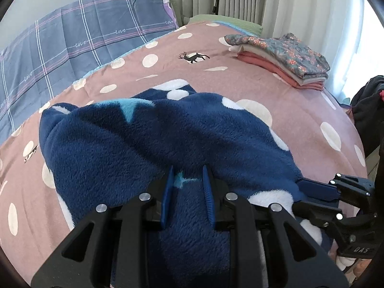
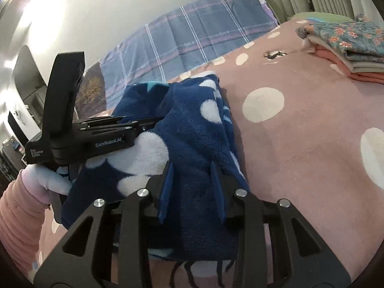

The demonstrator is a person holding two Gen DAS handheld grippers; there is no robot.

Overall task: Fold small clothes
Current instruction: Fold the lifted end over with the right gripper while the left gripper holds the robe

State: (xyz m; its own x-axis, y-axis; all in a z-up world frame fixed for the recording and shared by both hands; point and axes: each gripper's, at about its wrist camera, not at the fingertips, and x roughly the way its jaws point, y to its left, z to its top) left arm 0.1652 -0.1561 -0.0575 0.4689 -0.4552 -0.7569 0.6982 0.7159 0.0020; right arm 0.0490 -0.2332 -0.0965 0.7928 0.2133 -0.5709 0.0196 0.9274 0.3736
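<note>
Both claws are pinching the same navy fleece garment (image 1: 148, 144), white blobs and light-blue stars on it, held bunched just above the pink polka-dot bedspread (image 1: 264, 76). Left claw (image 1: 188, 189) has its blue fingers closed onto a ridge of fleece near one edge; right claw (image 2: 192, 187) likewise is clamped on a fold at the other edge, and the left claw's body shows close beside it in the right wrist view. Garment looks partly doubled over, layers lumpy, not flat or squared yet. Judgement: mid-fold on this piece, still needs laying down, smoothing, probably another fold, then stacking. Far corner of the bed already holds a neat stack of folded clothes (image 1: 283, 60), floral on top, cream and coral beneath, so several items seem done. Plaid blue quilt (image 1: 72, 36) behind.
</note>
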